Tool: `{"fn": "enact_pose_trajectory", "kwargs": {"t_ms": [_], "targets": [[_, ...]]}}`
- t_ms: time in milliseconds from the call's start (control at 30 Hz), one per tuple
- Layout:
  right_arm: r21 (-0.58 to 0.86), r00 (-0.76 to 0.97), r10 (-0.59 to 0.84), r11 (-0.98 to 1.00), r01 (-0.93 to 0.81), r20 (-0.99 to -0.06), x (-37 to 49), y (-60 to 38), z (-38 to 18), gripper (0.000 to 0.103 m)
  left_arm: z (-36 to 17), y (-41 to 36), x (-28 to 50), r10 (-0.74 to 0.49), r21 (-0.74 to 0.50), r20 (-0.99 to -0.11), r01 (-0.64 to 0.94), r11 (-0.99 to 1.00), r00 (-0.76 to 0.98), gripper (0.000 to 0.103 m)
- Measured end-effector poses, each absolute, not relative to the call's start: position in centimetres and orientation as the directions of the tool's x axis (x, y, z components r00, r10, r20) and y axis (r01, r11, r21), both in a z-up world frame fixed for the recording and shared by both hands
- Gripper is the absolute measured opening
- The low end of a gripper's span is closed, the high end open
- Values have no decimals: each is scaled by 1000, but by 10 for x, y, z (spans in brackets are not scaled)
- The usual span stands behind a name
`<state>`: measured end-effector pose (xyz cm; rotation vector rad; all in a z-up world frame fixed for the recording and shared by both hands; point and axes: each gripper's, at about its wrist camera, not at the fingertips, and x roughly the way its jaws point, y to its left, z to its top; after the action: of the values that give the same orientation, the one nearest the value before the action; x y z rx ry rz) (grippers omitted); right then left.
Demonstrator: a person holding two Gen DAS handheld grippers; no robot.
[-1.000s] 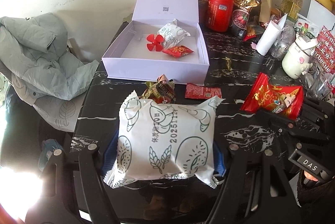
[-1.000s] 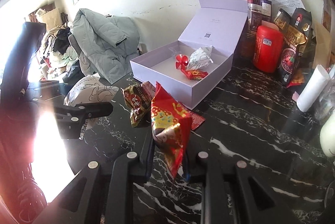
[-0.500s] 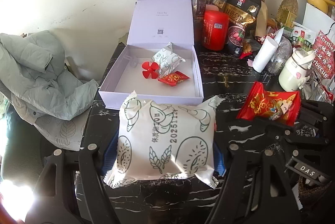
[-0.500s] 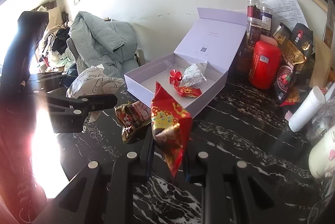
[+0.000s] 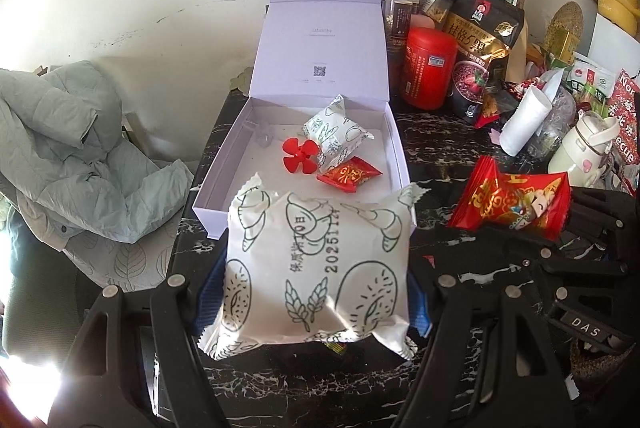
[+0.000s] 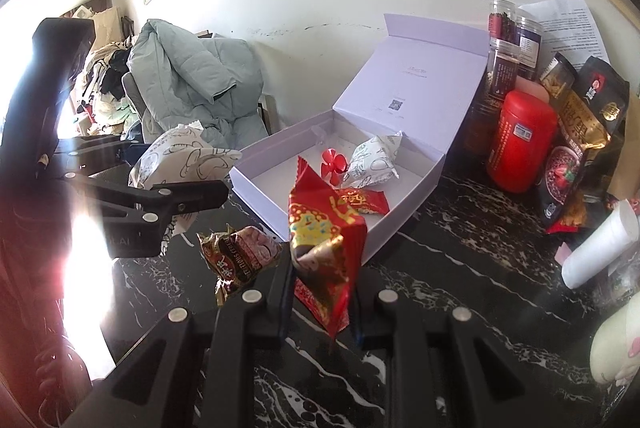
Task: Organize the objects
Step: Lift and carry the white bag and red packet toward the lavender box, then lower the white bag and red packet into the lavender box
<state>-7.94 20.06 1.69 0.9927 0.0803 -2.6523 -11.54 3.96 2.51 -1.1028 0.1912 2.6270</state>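
My left tongs [image 5: 316, 292] clamp the white pastry packet [image 5: 320, 268] near the lavender box [image 5: 304, 188]; right tongs [image 6: 322, 292] pinch the red snack packet [image 6: 324, 240] by one edge. Risk: the thin grip slips, dropping it on the table [image 6: 460, 288].

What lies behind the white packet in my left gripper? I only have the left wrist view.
Observer: A crumpled brown-and-gold snack packet lies on the table, just outside the box.
Operator: How does the right gripper hold the red packet?
Observer: The right gripper is shut on the red packet, which stands on edge between the fingers, one end hanging below.
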Motion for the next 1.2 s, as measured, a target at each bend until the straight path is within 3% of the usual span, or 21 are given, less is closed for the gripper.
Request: {"fn": "enact_pose_trajectory", "kwargs": {"t_ms": [1200], "targets": [[47,-718,-310,-931,362,-624,-247,208,31,22,35,35,-267,207,12,-676,-291,-957,-707,71]]}}
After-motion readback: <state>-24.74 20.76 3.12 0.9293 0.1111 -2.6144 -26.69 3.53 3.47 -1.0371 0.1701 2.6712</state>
